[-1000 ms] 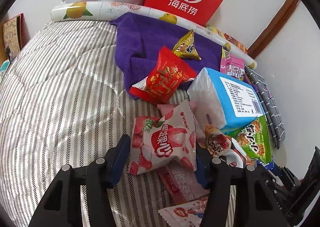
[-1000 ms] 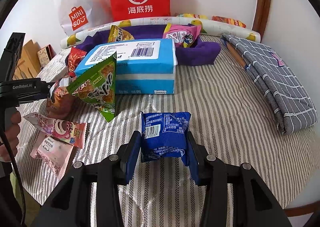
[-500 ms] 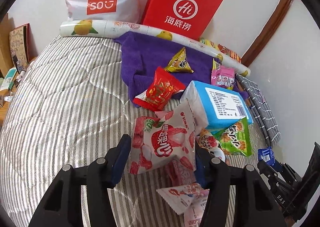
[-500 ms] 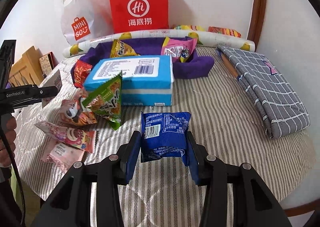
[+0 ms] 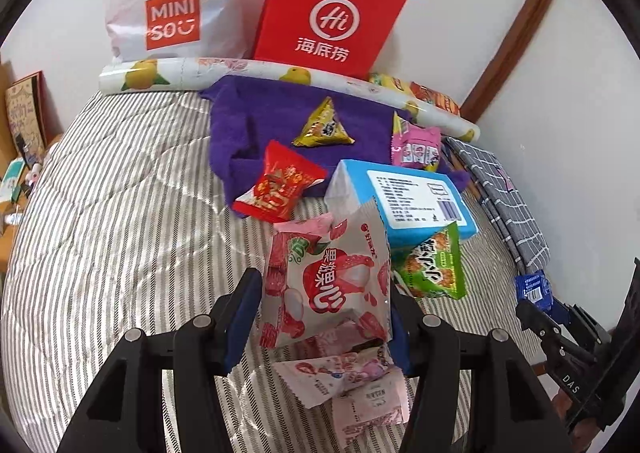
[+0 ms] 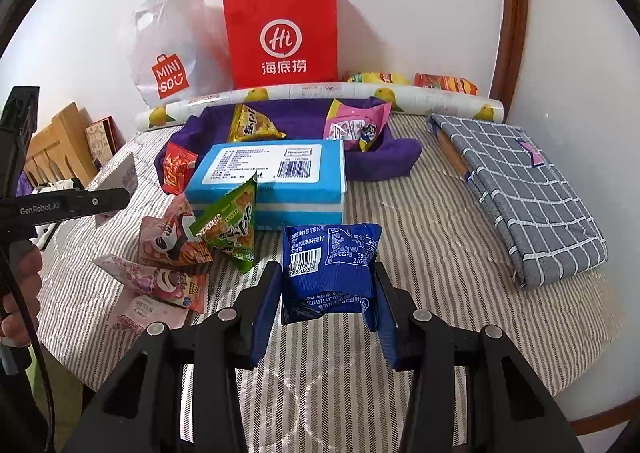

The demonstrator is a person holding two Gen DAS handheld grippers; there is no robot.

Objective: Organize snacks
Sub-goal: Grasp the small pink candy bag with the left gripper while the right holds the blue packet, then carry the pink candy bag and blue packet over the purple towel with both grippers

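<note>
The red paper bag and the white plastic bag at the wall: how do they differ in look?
The red paper bag is stiff and flat-sided, while the white plastic bag is soft and crumpled. The red paper bag has thin white cord handles on top; the white plastic bag has a cut-out hand hole. The red bag carries a white "Hi" circle logo, the white one a red "MINISO" logo. Both stand against the wall, behind the fruit-printed roll.

Both wrist cameras are looking steeply down along their fingers, close over the striped bed (image 5: 120, 213), sharing the blue tissue box (image 6: 276, 177) and red bag (image 5: 332, 13).
</note>
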